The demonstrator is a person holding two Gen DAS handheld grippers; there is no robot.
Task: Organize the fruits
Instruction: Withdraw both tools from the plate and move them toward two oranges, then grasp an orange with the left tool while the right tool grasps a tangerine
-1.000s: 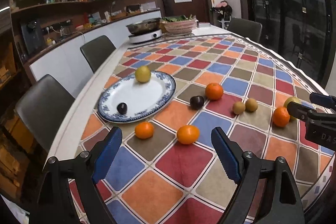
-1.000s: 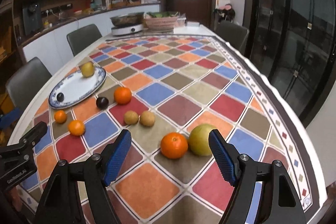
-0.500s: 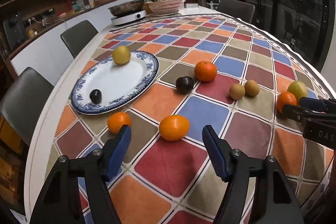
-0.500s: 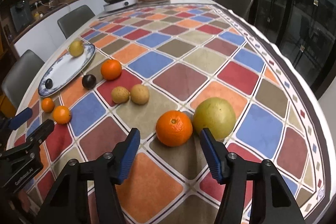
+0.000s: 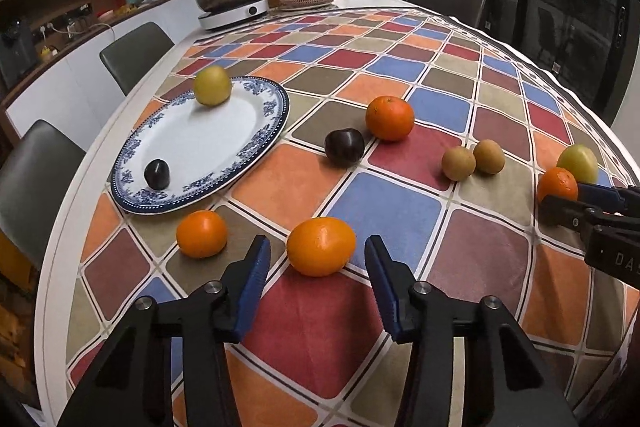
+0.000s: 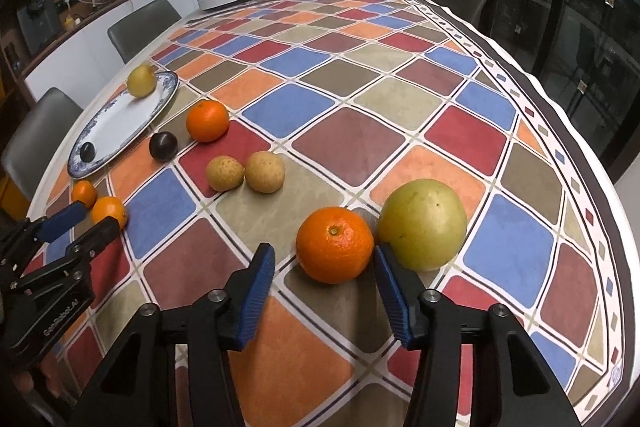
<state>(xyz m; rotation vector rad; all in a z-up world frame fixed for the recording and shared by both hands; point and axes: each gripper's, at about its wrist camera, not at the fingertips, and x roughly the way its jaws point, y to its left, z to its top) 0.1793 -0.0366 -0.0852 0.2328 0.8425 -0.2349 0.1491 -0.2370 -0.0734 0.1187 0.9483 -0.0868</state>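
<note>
A: Lowest in the left wrist view, how does the left gripper point(image 5: 316, 253) stand?
B: Spread wide, gripping nothing. An orange point(image 5: 321, 246) lies on the checkered tablecloth point(image 5: 320, 327) between its blue tips, clear of both.

A: And the right gripper point(image 6: 324, 259)?
B: Wide too. A second orange point(image 6: 335, 245) sits between its tips, near the right pad; the green-yellow pomelo point(image 6: 423, 223) is just right of that, touching the orange.

A: Further up?
B: Mid-frame in the right view, two brown kiwis point(image 6: 245, 172) side by side, then a dark plum point(image 6: 163, 145) and a third orange point(image 6: 207, 120) above them.

A: The plate?
B: Upper left of that view: a blue-rimmed plate point(image 6: 166, 95) holding a small dark fruit point(image 6: 87, 151) at its near end and a yellow pear point(image 6: 141, 80) at its far edge. A small orange point(image 5: 202, 233) lies just below the plate in the left view.
</note>
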